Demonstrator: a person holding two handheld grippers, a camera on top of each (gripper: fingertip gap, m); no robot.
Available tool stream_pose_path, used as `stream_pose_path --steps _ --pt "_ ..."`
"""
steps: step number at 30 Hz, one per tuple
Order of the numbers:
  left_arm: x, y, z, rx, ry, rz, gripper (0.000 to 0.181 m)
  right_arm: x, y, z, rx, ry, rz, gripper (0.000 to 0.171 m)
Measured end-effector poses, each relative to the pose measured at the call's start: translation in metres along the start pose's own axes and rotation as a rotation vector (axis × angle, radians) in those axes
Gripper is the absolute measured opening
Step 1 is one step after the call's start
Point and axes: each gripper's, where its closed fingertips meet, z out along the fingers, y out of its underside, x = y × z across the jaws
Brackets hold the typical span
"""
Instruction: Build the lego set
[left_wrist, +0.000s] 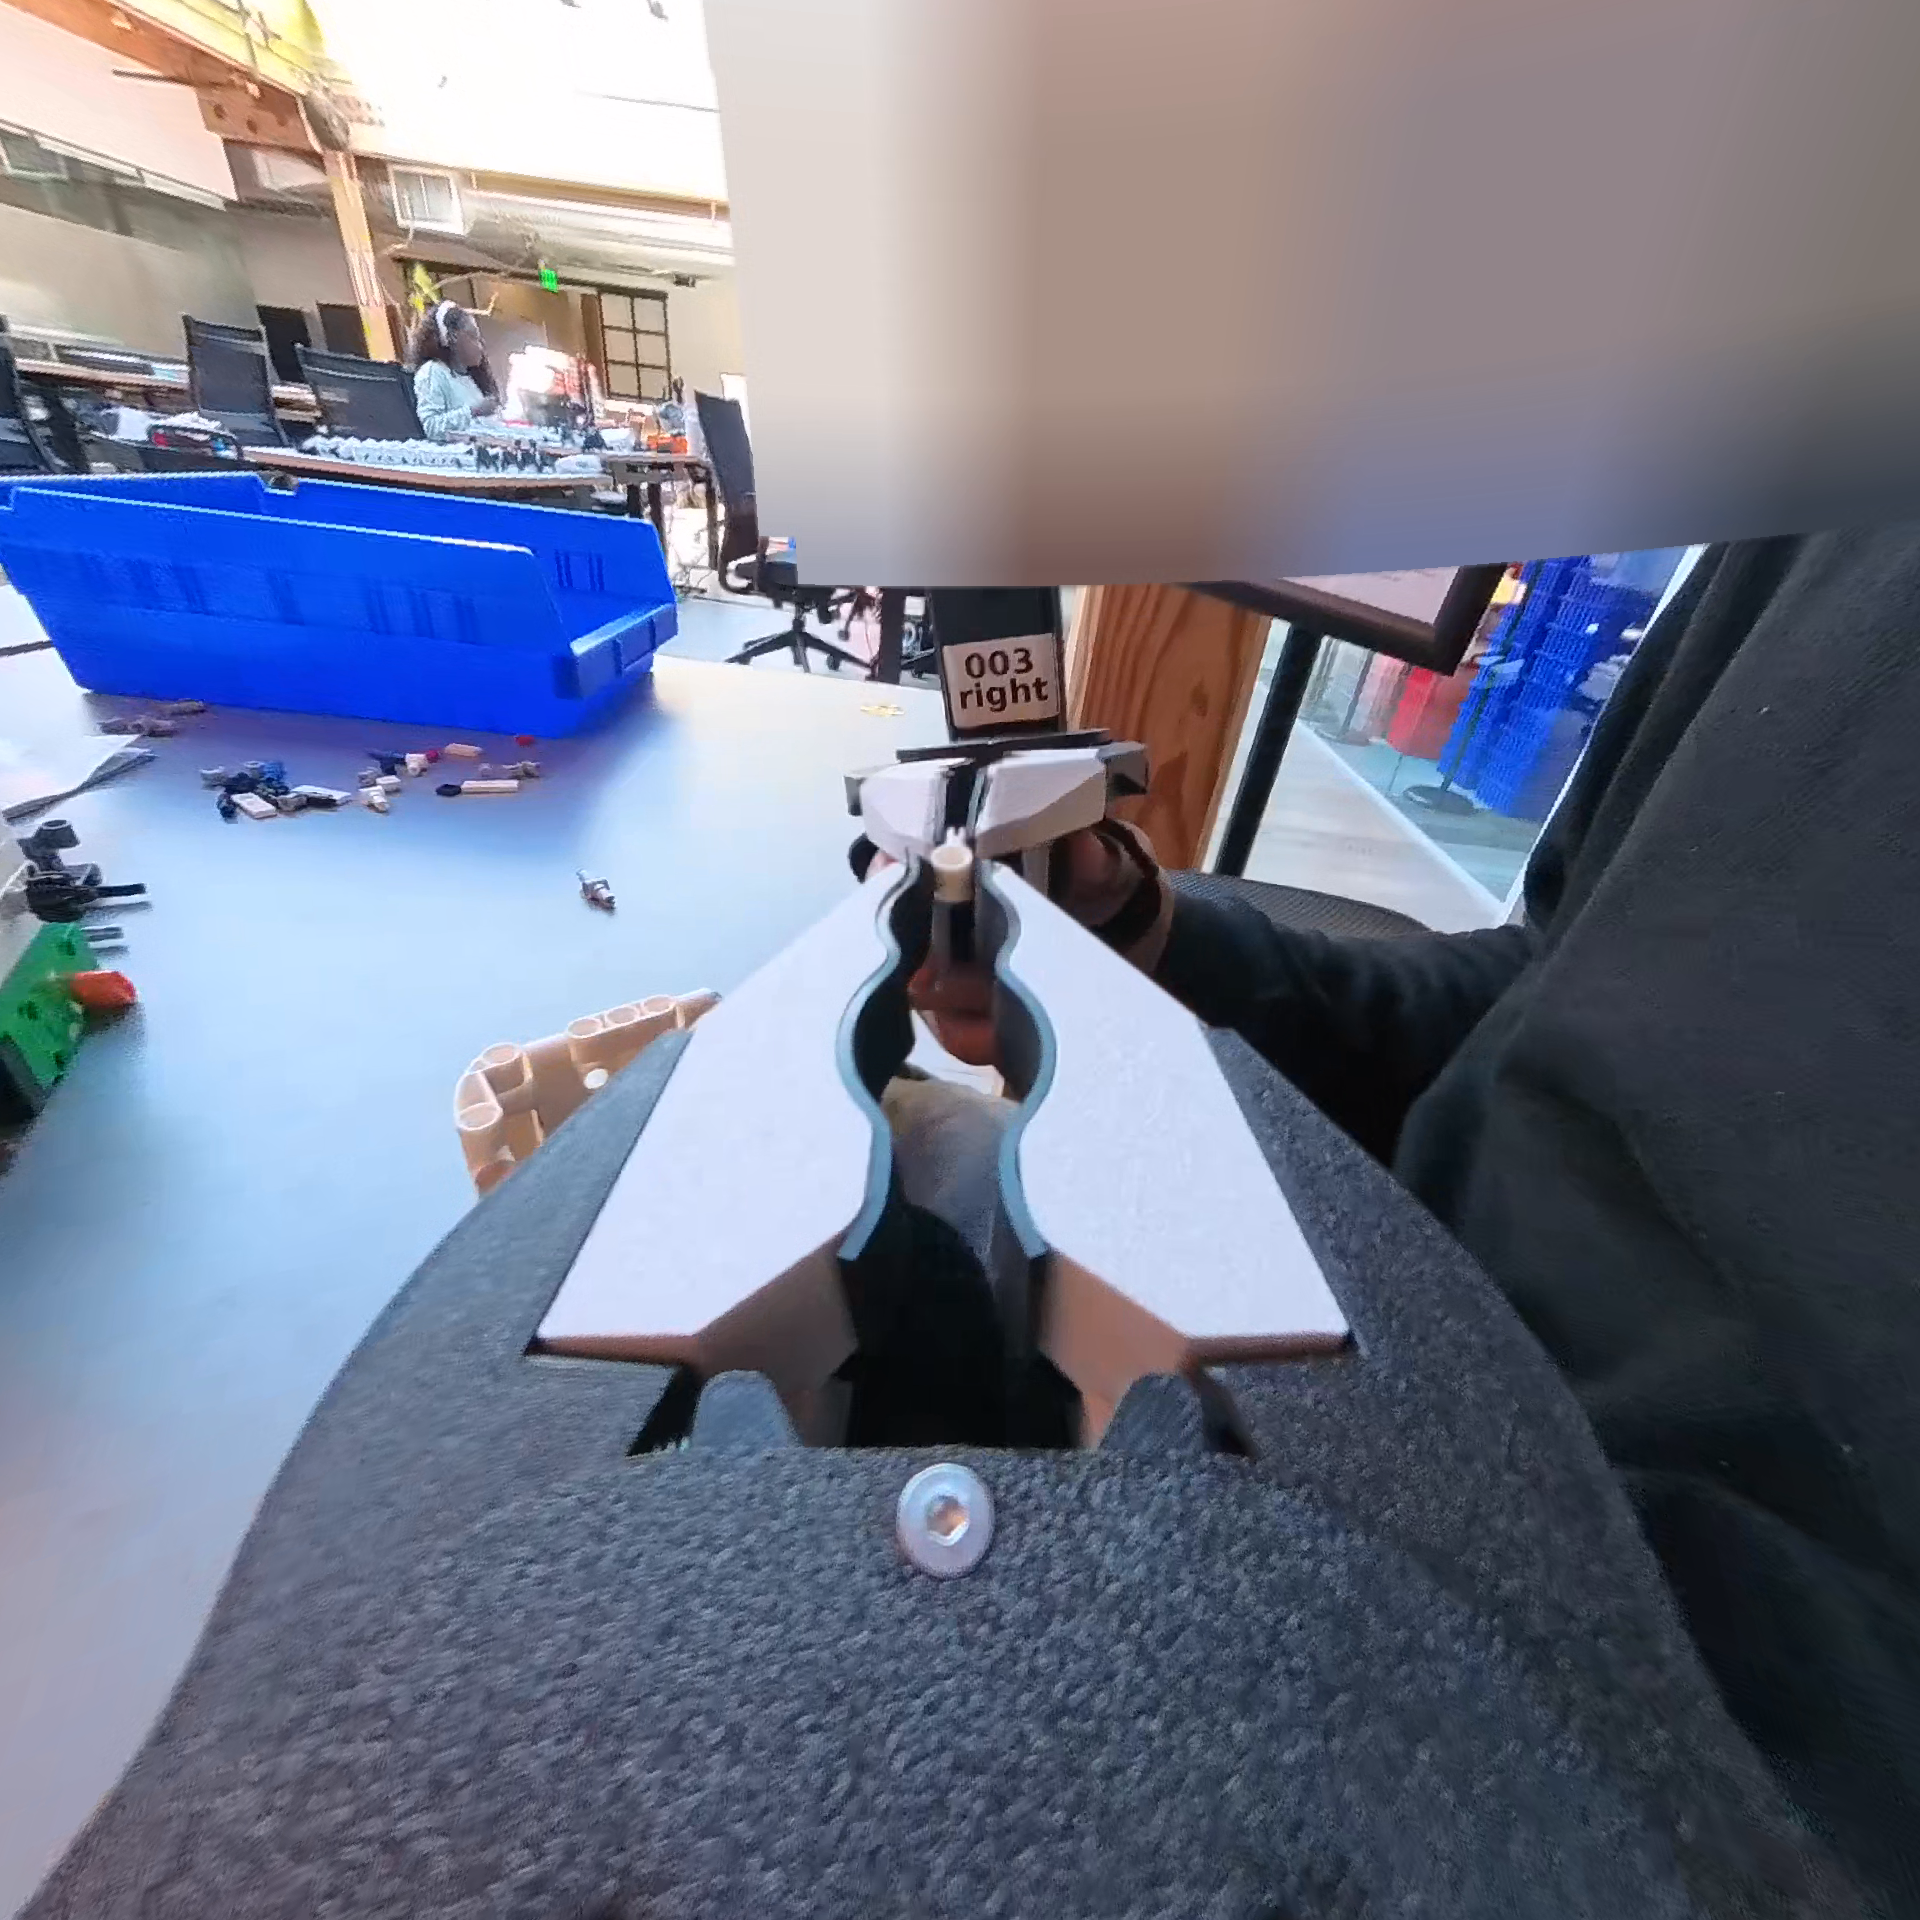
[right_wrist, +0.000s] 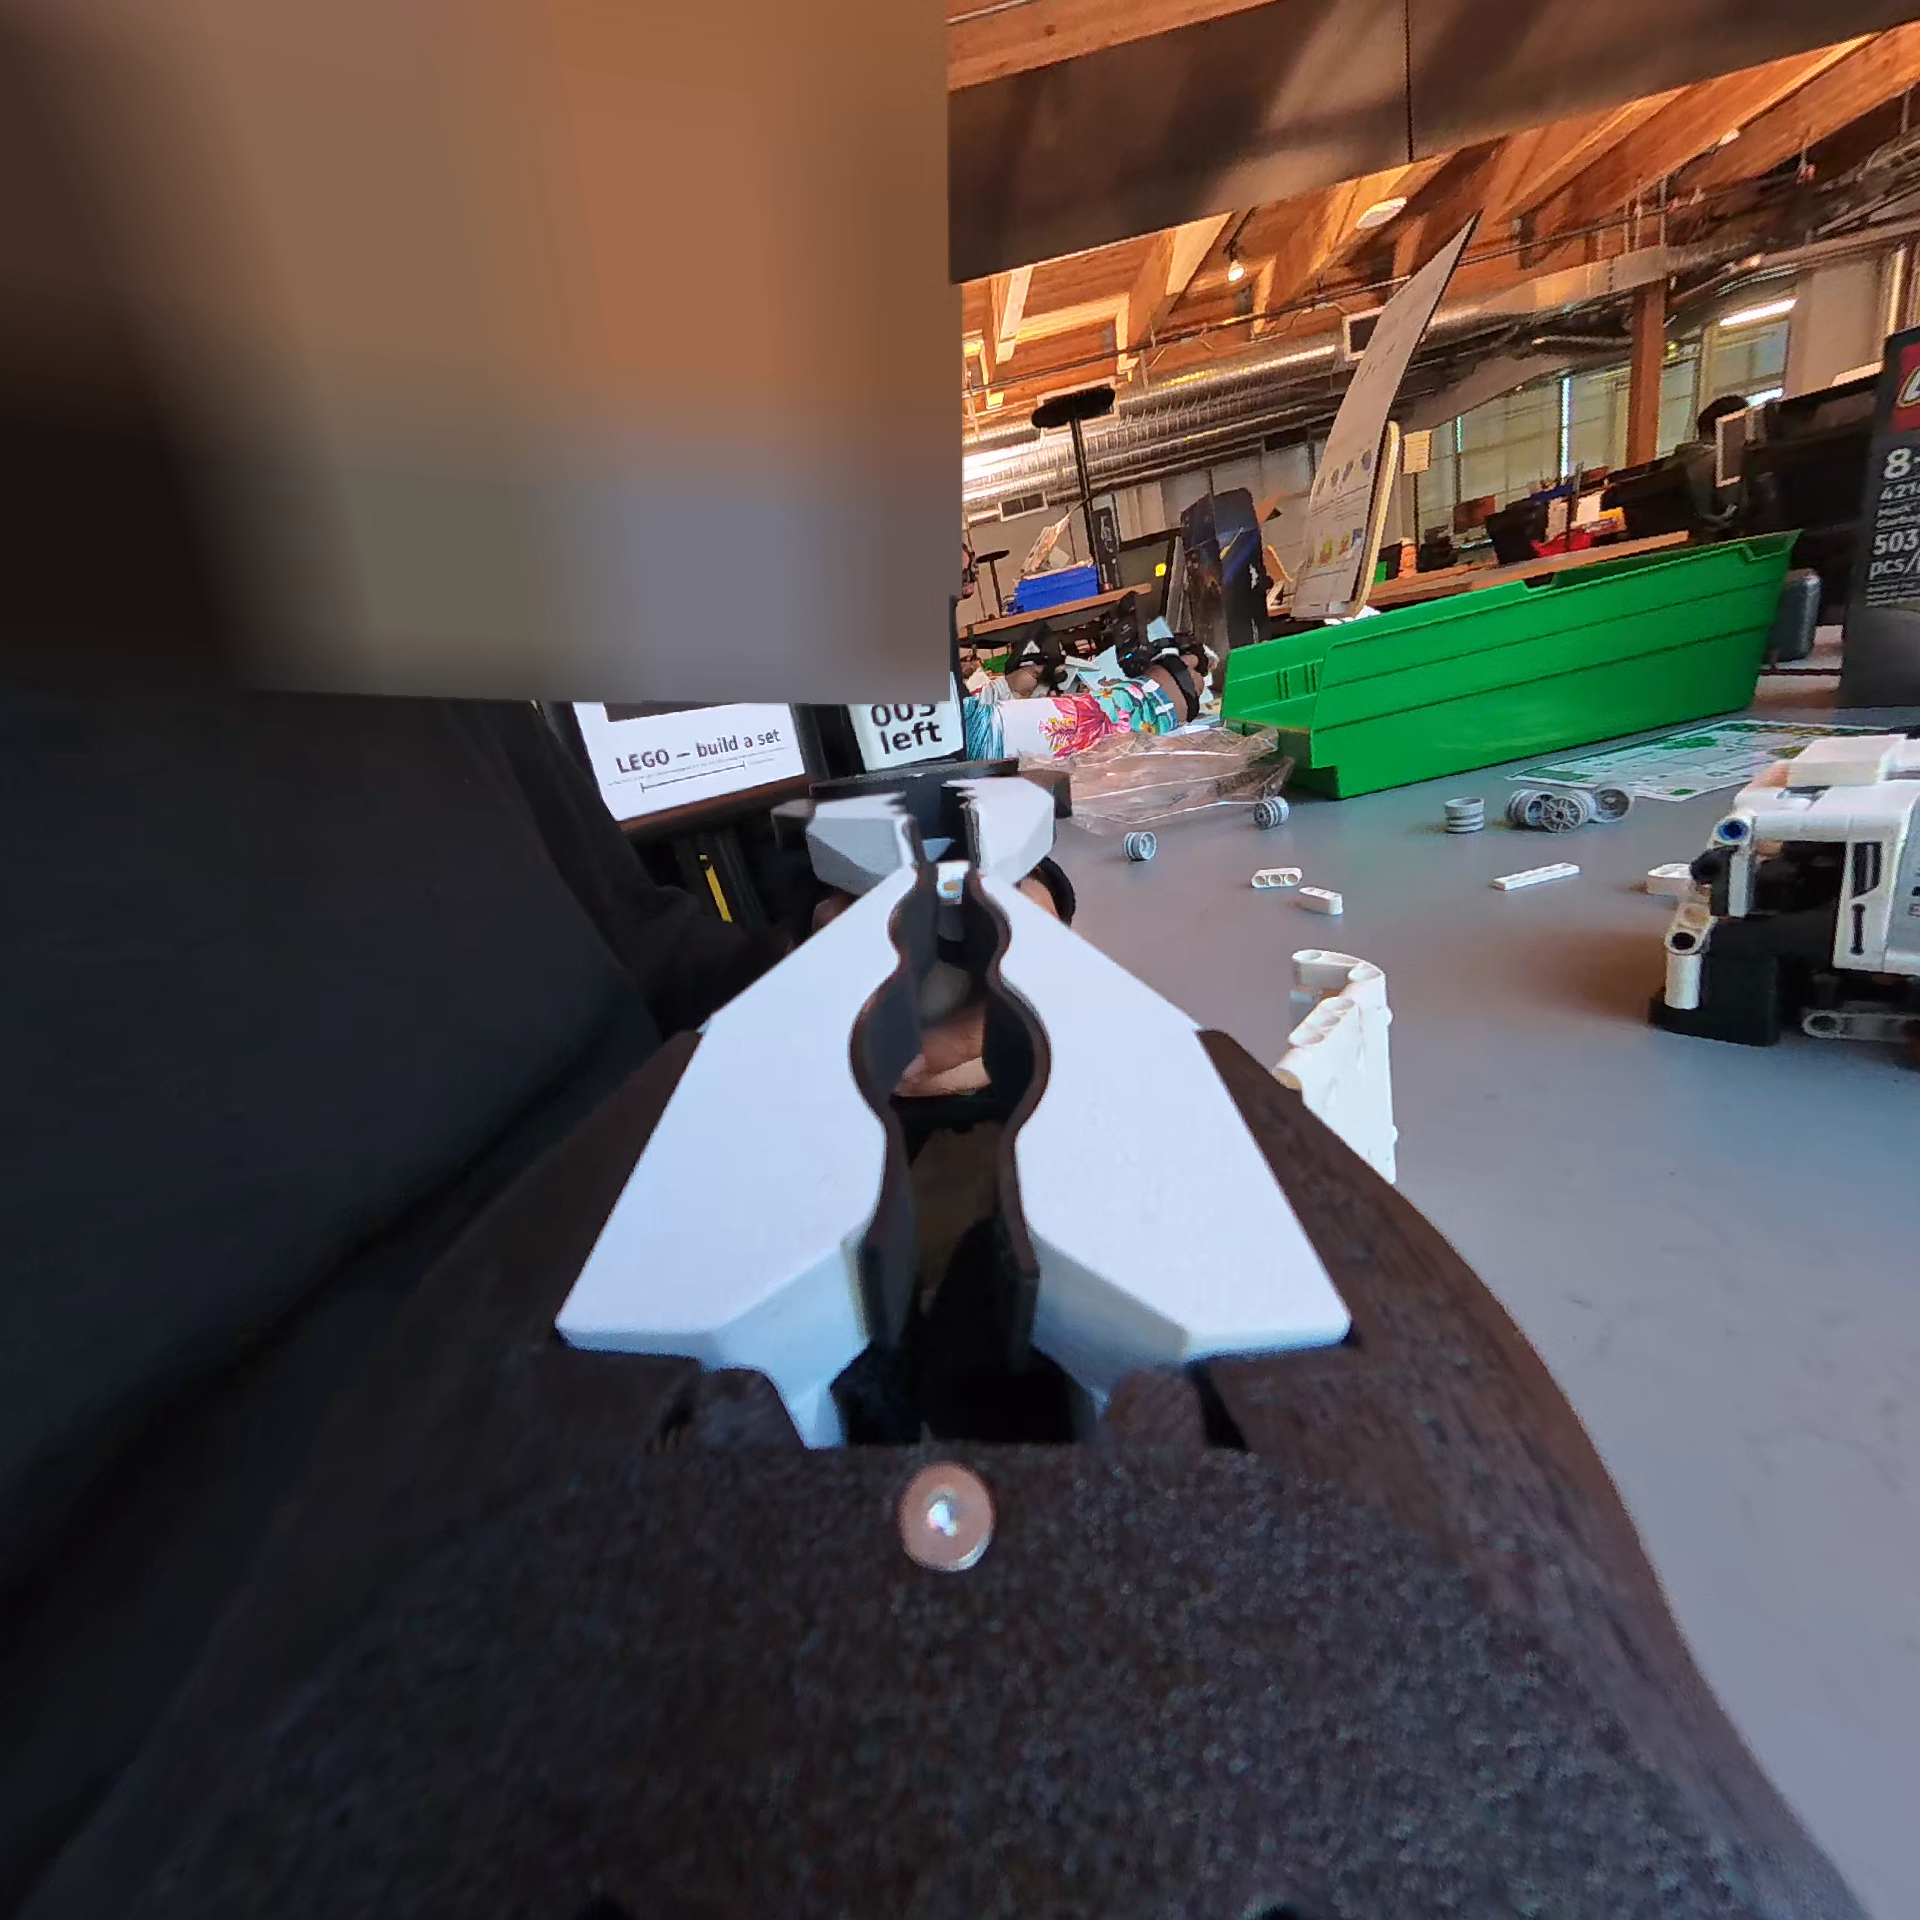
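My left gripper (left_wrist: 951, 873) is shut on a small cream pin (left_wrist: 952, 861) on a thin grey axle, which stands between its tips. My right gripper (left_wrist: 964, 805) faces it tip to tip, its jaws nearly together just above the pin. In the right wrist view my right gripper (right_wrist: 945, 885) is shut on a small light piece (right_wrist: 949, 884) at its tips, and the left gripper (right_wrist: 940, 821) is right behind it. I cannot tell if both hold the same piece. A partly built white truck (right_wrist: 1808, 914) stands on the grey table (right_wrist: 1558, 1195).
A curved holed panel (left_wrist: 540, 1081) lies beside the grippers and also shows in the right wrist view (right_wrist: 1340, 1049). A blue bin (left_wrist: 332, 613), loose small pieces (left_wrist: 364, 784), a green build (left_wrist: 42, 997), a green bin (right_wrist: 1507, 665), grey wheels (right_wrist: 1558, 808) and white beams (right_wrist: 1299, 888) lie around. A person's dark sleeve (left_wrist: 1662, 1039) is close. Left and right tips are no more than a few centimetres apart. Both grippers' tips are roughly 20 cm from the partly built white truck (right_wrist: 1808, 914).
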Motion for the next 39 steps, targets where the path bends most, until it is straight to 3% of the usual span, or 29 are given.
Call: stream_pose_path --steps 7,11,16,18,30,39 --pt "-0.008 -0.004 -0.005 -0.002 -0.08 0.125 0.005 0.008 0.001 0.0 0.014 0.025 0.063 0.008" --pt "-0.011 0.0 -0.01 -0.095 -0.199 0.497 0.006 0.011 -0.003 -0.003 0.016 0.0 0.213 0.019" --pt "-0.011 0.01 -0.01 -0.21 -0.326 0.862 0.006 0.008 0.016 0.007 -0.073 -0.043 0.33 0.014" --pt "-0.011 0.011 -0.011 -0.215 -0.335 0.879 0.006 0.004 0.015 0.007 -0.064 -0.075 0.336 0.005" --pt "-0.007 0.01 -0.012 -0.227 -0.339 0.946 0.006 0.001 0.014 0.006 -0.051 -0.113 0.369 0.003" --pt "0.002 0.001 -0.012 -0.142 -0.292 0.864 0.006 -0.008 0.008 0.008 0.018 -0.268 0.573 0.002"
